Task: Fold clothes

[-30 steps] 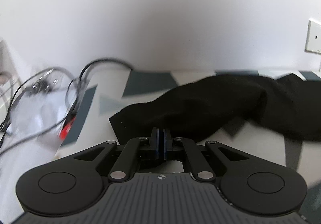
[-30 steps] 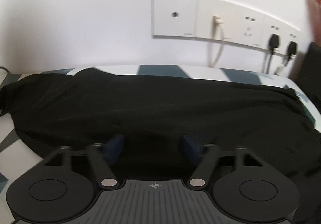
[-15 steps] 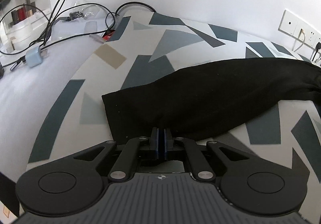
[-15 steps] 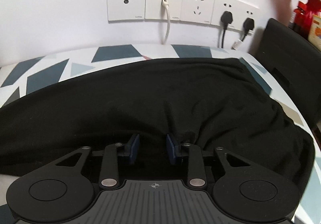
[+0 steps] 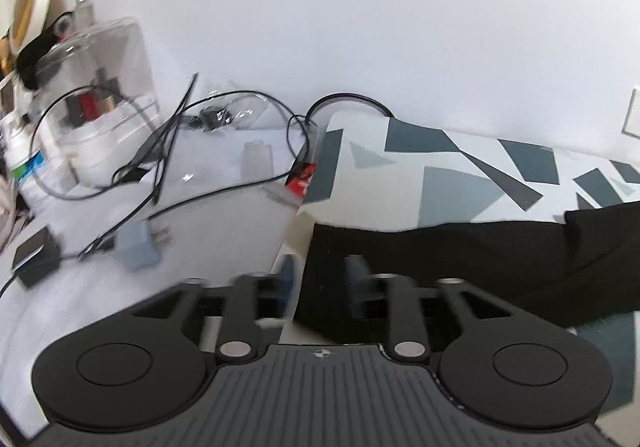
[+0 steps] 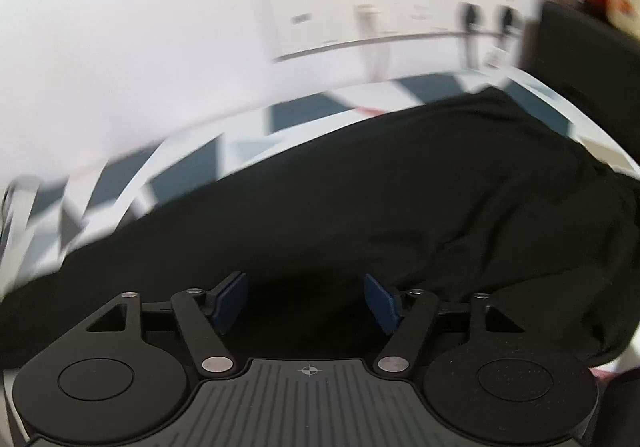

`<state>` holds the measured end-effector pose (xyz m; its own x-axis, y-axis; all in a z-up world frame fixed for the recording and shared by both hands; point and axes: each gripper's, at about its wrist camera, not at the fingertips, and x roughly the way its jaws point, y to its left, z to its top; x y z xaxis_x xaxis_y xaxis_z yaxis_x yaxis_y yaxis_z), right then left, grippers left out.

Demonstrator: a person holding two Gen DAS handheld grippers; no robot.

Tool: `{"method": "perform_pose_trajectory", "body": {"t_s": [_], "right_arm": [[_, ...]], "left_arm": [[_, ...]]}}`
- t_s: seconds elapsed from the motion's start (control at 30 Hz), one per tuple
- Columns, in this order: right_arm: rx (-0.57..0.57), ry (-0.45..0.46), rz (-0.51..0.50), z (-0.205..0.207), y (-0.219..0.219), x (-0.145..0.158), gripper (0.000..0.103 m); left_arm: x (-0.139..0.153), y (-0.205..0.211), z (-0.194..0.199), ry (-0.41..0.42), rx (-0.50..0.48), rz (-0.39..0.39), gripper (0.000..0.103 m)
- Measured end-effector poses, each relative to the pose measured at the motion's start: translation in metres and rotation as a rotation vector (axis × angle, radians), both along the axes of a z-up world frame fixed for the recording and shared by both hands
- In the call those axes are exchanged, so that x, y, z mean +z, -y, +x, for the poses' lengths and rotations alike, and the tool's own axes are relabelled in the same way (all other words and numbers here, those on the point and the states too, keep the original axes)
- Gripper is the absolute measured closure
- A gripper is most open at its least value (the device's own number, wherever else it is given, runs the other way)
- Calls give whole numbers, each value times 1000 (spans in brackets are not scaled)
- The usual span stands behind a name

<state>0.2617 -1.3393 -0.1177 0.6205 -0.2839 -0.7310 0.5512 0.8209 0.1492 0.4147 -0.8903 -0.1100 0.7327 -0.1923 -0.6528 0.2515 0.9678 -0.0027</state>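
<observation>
At the far left of the left wrist view, cables, a charger and a clear box crowd the bare part of the surface, right beside the patterned cloth on which the black garment lies. The left hand-held gripper has its jaws opening over the garment's left end; the corner sits between the pads but is not pinched, so it is released. A sweep leftward from here could snag a cable and drag the charger or tip the box. The end also lies at the cloth's border, so a careless pull could slide it onto the clutter. In the right wrist view, which is blurred, the right hand-held gripper is also opening, its pads apart above the garment's bunched, wrinkled bulk and gripping nothing. With both ends free, the fabric may settle unevenly, and the creases on the right could be folded in. Farther right, the garment nears the surface's edge, where it could slip off.
</observation>
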Motion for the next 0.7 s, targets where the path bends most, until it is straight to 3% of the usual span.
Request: {"method": "perform_pose_trajectory", "body": {"t_s": [0.13, 0.2, 0.37, 0.43, 0.47, 0.5, 0.53, 0.7], "right_arm": [[97, -56, -105, 5, -29, -11, 38], [161, -58, -142, 8, -45, -12, 31], [346, -143, -296, 23, -83, -21, 30], [356, -130, -246, 28, -77, -20, 41], [358, -123, -211, 30, -72, -20, 65], [356, -124, -184, 33, -66, -19, 91], [351, -131, -163, 36, -60, -17, 97], [361, -148, -61, 28, -41, -11, 99]], "left_arm": [[-26, -11, -11, -220, 14, -205, 51], [-39, -12, -11, -287, 62, -272, 51], [-49, -2, -5, -206, 100, -246, 51], [-49, 4, 5, -173, 124, -236, 51], [-48, 7, 11, -159, 141, -219, 53], [-45, 11, 15, -141, 160, -186, 71], [-43, 16, 20, -121, 180, -144, 87], [-31, 24, 27, -53, 185, -118, 89]]}}
